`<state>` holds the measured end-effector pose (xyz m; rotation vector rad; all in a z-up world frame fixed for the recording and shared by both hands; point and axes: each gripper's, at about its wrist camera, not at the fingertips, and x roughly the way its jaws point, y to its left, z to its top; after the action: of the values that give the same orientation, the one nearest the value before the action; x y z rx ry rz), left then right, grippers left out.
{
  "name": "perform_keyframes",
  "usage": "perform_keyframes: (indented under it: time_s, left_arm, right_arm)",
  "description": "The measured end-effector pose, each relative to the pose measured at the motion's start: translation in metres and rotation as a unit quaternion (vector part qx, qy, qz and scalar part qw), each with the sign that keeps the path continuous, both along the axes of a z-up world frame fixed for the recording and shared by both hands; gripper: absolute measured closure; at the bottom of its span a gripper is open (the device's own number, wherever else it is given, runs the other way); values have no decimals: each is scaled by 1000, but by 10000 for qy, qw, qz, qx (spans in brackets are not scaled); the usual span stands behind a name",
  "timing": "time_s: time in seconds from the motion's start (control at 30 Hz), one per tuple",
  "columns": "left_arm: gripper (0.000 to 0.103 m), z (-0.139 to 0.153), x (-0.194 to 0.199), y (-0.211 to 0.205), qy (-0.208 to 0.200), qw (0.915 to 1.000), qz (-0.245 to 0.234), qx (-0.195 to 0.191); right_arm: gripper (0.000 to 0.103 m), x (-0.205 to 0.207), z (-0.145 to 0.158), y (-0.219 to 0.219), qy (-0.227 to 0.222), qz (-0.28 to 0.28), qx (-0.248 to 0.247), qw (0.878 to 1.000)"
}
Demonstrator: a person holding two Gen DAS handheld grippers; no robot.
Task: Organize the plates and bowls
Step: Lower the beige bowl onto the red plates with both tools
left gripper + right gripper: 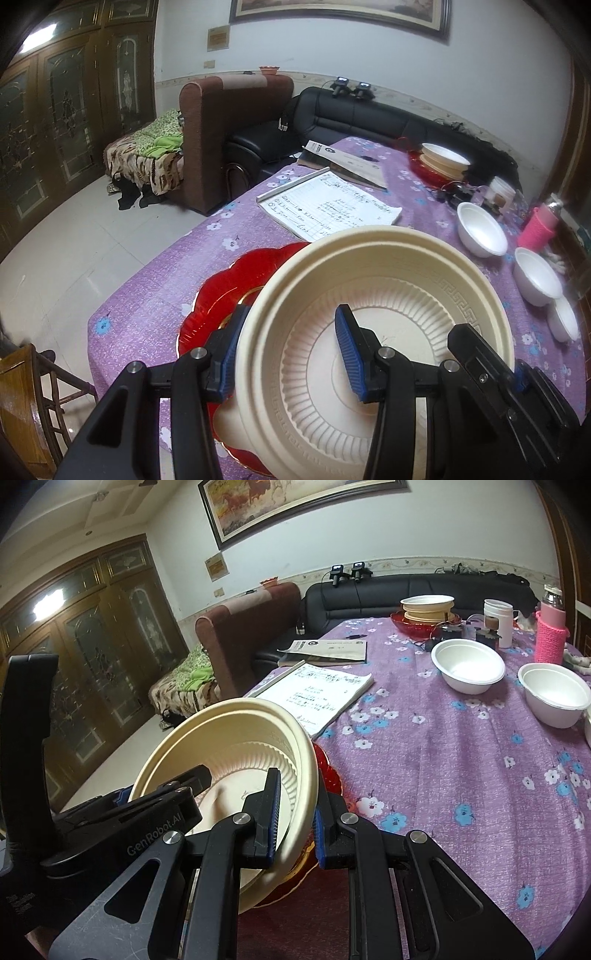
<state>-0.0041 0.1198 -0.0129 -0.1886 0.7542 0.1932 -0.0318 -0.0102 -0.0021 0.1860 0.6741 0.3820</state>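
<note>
A large cream ribbed bowl is held from both sides, tilted, low over a red scalloped plate at the table's near left corner. My left gripper is shut on the bowl's left wall, one blue pad outside and one inside. My right gripper is shut on the opposite wall of the same bowl. The red plate peeks out under it. I cannot tell whether bowl and plate touch. Each gripper shows in the other's view: the right gripper and the left gripper.
Three white bowls stand along the right side. A stack of cream bowls on another red plate is at the far end. A notebook, a pink-sleeved bottle, a wooden chair.
</note>
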Motion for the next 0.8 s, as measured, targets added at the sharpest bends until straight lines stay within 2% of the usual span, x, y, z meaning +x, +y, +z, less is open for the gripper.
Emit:
perform_keyframes:
  time_s: [0.8]
  left_arm:
    - [56, -5, -2, 12, 86, 9999, 134, 24]
  right_arm:
    - [88, 11, -9, 10, 179, 133, -15, 9998]
